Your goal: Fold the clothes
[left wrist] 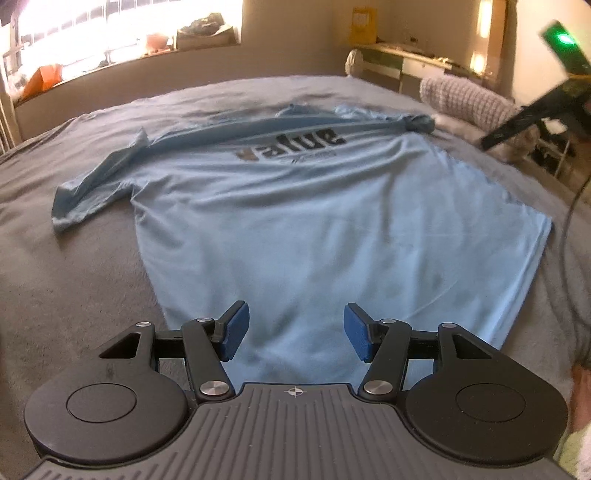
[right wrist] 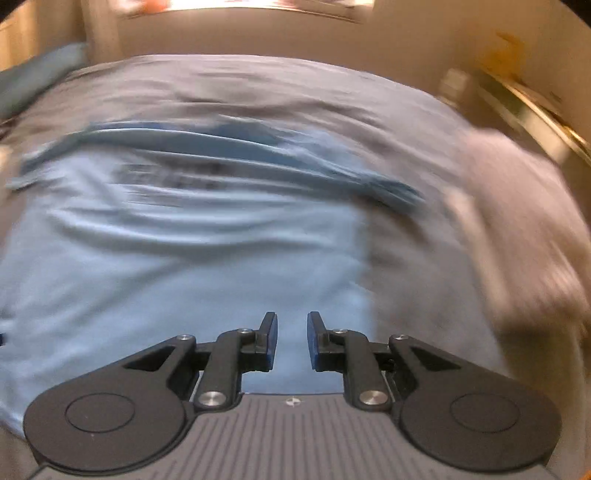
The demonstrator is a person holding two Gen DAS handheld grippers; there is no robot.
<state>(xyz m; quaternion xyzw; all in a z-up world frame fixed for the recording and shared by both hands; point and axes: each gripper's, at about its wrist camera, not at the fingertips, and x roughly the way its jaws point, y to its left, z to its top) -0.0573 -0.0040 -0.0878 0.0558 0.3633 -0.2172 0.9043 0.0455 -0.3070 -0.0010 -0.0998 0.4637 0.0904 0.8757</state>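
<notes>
A light blue T-shirt (left wrist: 295, 206) with black lettering lies spread on the grey bed (left wrist: 74, 295), hem toward me. Its far edge is folded over in a darker band and one sleeve sticks out at the left. My left gripper (left wrist: 293, 330) is open and empty, just above the shirt's hem. The right gripper's body shows at the upper right of the left wrist view (left wrist: 532, 110). In the blurred right wrist view my right gripper (right wrist: 291, 341) is open with a narrower gap, empty, over the shirt (right wrist: 184, 258) near its right edge.
A pale knitted blanket (left wrist: 465, 99) lies on the bed at the far right, also in the right wrist view (right wrist: 517, 221). A window sill with clutter (left wrist: 199, 33) and a shelf (left wrist: 406, 55) stand beyond the bed. A blue pillow (right wrist: 40, 77) sits far left.
</notes>
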